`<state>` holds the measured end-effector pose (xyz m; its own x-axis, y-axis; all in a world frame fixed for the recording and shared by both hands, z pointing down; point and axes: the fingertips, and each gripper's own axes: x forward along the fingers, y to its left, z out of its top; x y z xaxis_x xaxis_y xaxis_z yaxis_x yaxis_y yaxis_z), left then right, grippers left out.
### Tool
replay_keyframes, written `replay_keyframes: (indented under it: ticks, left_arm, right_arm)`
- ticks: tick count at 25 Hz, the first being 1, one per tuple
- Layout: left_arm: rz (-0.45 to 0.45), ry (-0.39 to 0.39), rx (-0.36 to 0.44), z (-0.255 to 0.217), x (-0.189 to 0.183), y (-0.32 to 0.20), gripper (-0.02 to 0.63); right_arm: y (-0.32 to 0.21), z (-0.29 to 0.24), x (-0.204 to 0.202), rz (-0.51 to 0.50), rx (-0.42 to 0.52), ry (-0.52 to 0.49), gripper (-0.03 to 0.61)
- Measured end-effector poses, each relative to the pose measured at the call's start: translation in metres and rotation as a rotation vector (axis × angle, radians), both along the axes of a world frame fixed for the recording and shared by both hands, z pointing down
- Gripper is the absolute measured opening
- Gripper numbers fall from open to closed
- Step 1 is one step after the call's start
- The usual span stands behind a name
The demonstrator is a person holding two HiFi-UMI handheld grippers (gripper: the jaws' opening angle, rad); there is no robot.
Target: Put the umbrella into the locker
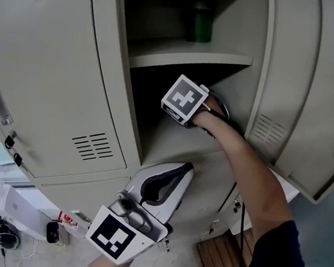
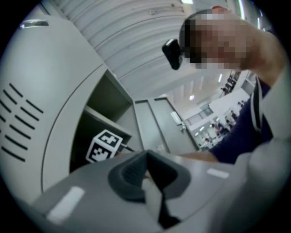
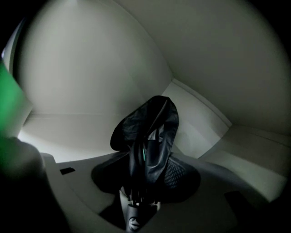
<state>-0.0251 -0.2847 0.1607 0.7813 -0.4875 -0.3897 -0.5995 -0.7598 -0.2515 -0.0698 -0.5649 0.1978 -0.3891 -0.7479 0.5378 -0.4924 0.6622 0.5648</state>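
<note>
There is one folded black umbrella [image 3: 152, 129], one green bottle [image 1: 199, 23] on the single shelf [image 1: 186, 55] of the open locker [image 1: 248, 26], and two tools. The right hand-held gripper [image 3: 143, 184] reaches into the compartment under that shelf, its jaws clamped narrowly on the umbrella just above its handle [image 3: 133, 220]. The left hand-held gripper [image 2: 151, 182] hovers outside the locker, jaws together on nothing. A round mark on the handle is too small to read.

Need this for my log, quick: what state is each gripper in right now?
Left gripper: closed, holding nothing.
Right gripper: closed on the black folded fabric umbrella, inside the beige metal locker.
</note>
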Motion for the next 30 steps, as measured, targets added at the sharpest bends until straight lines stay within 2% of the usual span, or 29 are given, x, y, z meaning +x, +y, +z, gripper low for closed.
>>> replay_keyframes:
  ticks: [15, 19, 23, 30]
  left_arm:
    - [-0.015, -0.042, -0.008, 0.001, 0.015, -0.007, 0.003]
    - [-0.012, -0.044, -0.015, 0.004, 0.014, -0.002, 0.003]
    - [-0.006, -0.034, -0.021, 0.006, 0.010, 0.004, 0.003]
    - [0.023, -0.010, -0.027, 0.008, 0.002, 0.021, 0.003]
  right_arm:
    - [-0.002, 0.007, -0.007, -0.038, 0.014, 0.044, 0.198]
    - [0.007, -0.001, -0.008, -0.070, -0.030, -0.037, 0.273]
    - [0.019, -0.010, -0.002, -0.083, -0.054, -0.120, 0.278]
    - [0.066, -0.028, 0.015, -0.094, 0.023, -0.200, 0.278]
